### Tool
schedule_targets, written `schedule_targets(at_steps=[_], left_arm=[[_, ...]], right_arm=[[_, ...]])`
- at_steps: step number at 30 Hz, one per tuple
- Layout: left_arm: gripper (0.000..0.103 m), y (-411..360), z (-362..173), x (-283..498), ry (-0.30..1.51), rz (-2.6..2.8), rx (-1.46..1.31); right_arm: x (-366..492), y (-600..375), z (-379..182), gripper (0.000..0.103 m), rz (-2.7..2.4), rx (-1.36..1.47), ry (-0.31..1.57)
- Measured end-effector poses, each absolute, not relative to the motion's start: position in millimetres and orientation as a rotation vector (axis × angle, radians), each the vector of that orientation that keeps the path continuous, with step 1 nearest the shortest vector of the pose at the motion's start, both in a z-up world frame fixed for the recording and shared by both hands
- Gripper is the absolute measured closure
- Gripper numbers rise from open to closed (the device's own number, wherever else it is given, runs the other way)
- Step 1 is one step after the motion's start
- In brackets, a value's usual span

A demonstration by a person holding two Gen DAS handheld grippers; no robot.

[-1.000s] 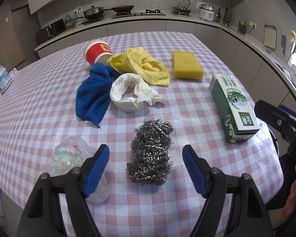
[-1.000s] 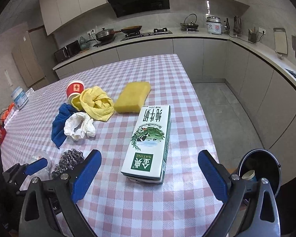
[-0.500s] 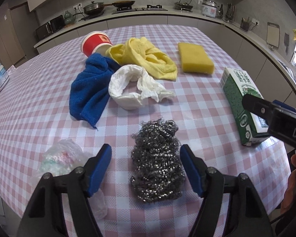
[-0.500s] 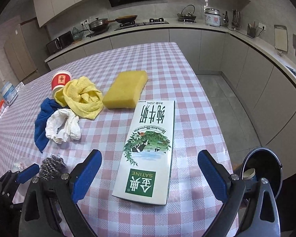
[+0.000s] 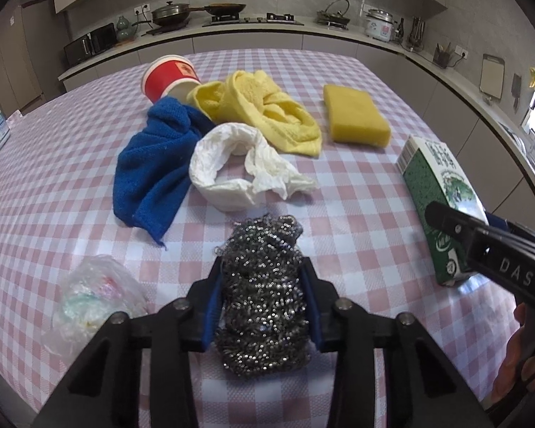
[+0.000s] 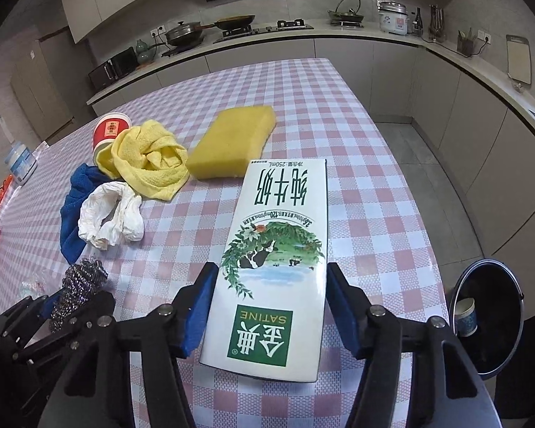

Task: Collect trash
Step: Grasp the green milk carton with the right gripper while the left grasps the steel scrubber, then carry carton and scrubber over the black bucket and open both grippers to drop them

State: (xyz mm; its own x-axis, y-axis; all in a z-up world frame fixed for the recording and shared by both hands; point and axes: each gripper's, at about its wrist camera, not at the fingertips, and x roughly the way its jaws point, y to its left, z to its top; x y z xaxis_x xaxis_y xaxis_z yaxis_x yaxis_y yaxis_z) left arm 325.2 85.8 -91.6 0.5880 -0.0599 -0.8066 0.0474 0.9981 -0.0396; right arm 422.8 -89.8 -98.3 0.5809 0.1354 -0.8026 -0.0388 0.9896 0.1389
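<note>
**Both grippers closed around their trash, bin waiting off the right edge**

The left gripper [image 5: 262, 297] has just been closing, and its blue pads now pinch the grey steel-wool scouring ball [image 5: 262, 296] from both sides; the wad bulges above and below the pads and rests on the pink-and-white checked tablecloth [image 5: 356, 214]. The right gripper [image 6: 269, 306] has also just been closing. The white-and-green rectangular milk carton [image 6: 278, 260] lies flat between its pads, long axis running straight away from the gripper, so the pads bracket its narrow width near the green-logo end. The left pad sits against the carton's edge; at the right pad I cannot tell contact from a sliver of gap.

Outward from the jaws, the carton's far end nearly reaches the yellow rectangular sponge [image 6: 233, 142]. Left of it lie the crumpled white paper tissue [image 6: 107, 215], the yellow terry cloth [image 6: 148, 157], the blue knitted cloth [image 5: 153, 167] and the red paper cup [image 5: 169, 76] on its side. A crumpled clear plastic bag [image 5: 96, 297] sits just beside the left gripper.

The round black waste bin [image 6: 488, 314], a paper cup already inside, stands on the floor past the table's right edge, nearer the right hand. The coming lift probably swings that way.
</note>
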Motion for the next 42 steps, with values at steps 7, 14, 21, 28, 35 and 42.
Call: schedule_targets(at_steps=[7, 14, 21, 28, 35, 42], left_arm=[[0.063, 84.4, -72.2, 324.0, 0.881, -0.099, -0.052], [0.063, 71.8, -54.2, 320.6, 0.842, -0.130, -0.058], [0.063, 45.2, -40.9, 321.4, 0.813, -0.176, -0.052], [0.063, 2.2, -39.6, 318.8, 0.815, -0.245, -0.022], [0.063, -54.6, -40.7, 313.6, 0.826, -0.324, 0.026], [0.063, -126.5, -49.0, 305.1, 0.853, -0.425, 0.073]], right_arm=[[415.4, -95.1, -88.9, 0.047, 0.133, 0.126, 0.918], [399.0, -111.1, -73.2, 0.047, 0.135, 0.157, 0.875], [378.5, -139.1, -57.6, 0.047, 0.107, 0.190, 0.843], [355.5, -183.3, -49.1, 0.047, 0.049, 0.239, 0.816], [334.7, -239.0, -50.1, 0.047, -0.026, 0.289, 0.801], [313.0, -305.4, -62.9, 0.047, -0.117, 0.342, 0.808]])
